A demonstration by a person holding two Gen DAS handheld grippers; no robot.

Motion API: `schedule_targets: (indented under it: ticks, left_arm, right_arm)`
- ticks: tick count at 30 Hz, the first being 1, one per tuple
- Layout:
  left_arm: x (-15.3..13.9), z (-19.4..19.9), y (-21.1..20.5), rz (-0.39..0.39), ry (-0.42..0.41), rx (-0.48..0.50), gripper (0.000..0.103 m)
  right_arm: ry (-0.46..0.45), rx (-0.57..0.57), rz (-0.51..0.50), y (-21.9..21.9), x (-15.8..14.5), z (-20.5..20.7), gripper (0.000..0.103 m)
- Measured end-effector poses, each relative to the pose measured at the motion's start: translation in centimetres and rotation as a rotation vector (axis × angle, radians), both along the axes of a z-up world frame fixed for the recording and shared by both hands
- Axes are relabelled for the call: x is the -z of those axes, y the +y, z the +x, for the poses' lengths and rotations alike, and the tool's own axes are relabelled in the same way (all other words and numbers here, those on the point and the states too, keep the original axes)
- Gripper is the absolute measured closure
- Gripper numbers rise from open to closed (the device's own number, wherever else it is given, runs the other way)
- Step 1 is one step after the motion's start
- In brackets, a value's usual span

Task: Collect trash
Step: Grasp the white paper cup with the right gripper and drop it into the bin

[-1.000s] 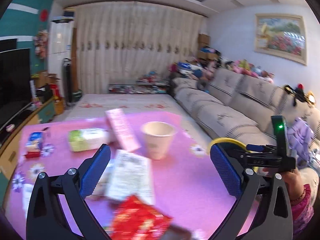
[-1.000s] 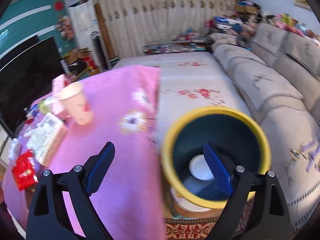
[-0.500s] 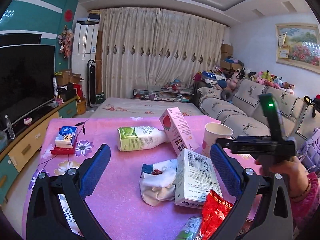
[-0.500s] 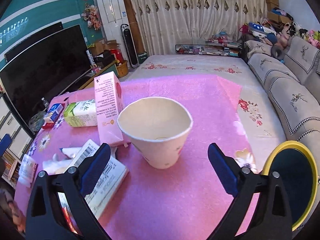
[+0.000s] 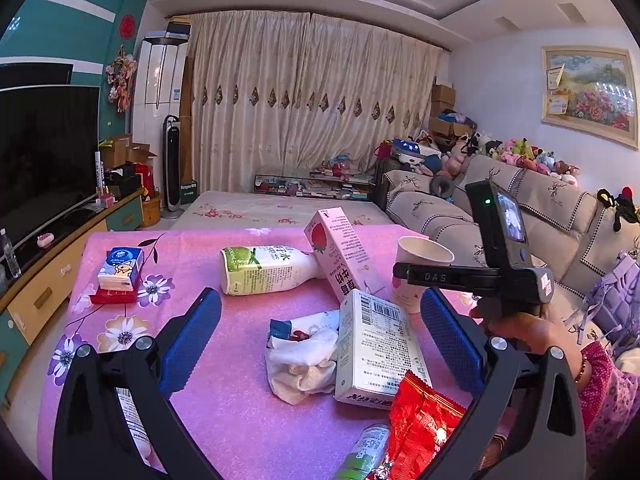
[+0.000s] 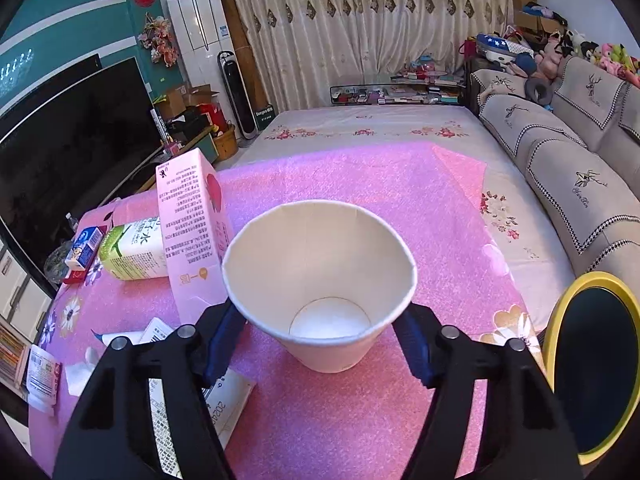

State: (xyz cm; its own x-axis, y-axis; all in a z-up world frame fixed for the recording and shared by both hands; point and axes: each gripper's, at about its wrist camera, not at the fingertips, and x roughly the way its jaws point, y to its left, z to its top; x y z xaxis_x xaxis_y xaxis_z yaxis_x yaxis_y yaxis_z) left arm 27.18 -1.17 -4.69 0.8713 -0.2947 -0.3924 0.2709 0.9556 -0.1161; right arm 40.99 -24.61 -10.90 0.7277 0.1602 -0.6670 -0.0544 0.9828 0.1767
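The right gripper (image 6: 320, 340) was closing around the cup (image 6: 320, 276); the left gripper (image 5: 320, 340) stood apart; carton (image 5: 344, 256), bottle (image 5: 264, 270), box (image 5: 376, 352) at twelve o'clock remained on the counter (image 5: 224, 408).

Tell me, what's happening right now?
Right gripper closing around paper cup. Left gripper open, empty, above table litter. Pink carton close beside cup.

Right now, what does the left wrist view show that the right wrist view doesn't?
Only the left wrist view shows the red snack wrapper, the crumpled white bag and the open left gripper over them. Only the right wrist view shows the yellow-rimmed bin and the right gripper closing around the paper cup. Both show the cup, pink carton, lying bottle and pink tablecloth.
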Motion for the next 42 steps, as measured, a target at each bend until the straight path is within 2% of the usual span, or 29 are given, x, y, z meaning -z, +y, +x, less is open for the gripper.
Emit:
schedule_targets:
  ticks: [8, 13, 20, 26, 33, 37, 42]
  left_arm:
    - [0.2, 0.0, -0.3, 0.016, -0.003, 0.001, 0.005]
    - [0.3, 0.1, -0.2, 0.005, 0.002, 0.012, 0.005]
    - [0.5, 0.2, -0.2, 0.001, 0.003, 0.020, 0.005]
    - [0.7, 0.5, -0.6, 0.005, 0.022, 0.038, 0.005]
    - [1.0, 0.8, -0.9, 0.007, 0.037, 0.048, 0.005]
    - [1.1, 0.7, -1.1, 0.014, 0.036, 0.055, 0.005]
    - [1.0, 0.6, -1.4, 0.027, 0.030, 0.068, 0.005]
  right_arm:
    - [-0.064, 0.007, 0.001, -2.8, -2.8, -3.2, 0.042]
    - [-0.060, 0.084, -0.015, -7.3, -3.0, -5.5, 0.042]
    - [0.015, 0.288, -0.027, -17.0, -0.6, -7.9, 0.041]
    - [0.109, 0.401, -0.034, -22.4, 3.0, -8.9, 0.040]
    - [0.169, 0.461, -0.012, -24.7, 6.2, -9.1, 0.035]
    - [0.180, 0.481, 0.004, -25.4, 6.8, -9.3, 0.025]
    - [0.177, 0.485, 0.015, -25.5, 6.5, -9.7, 0.023]
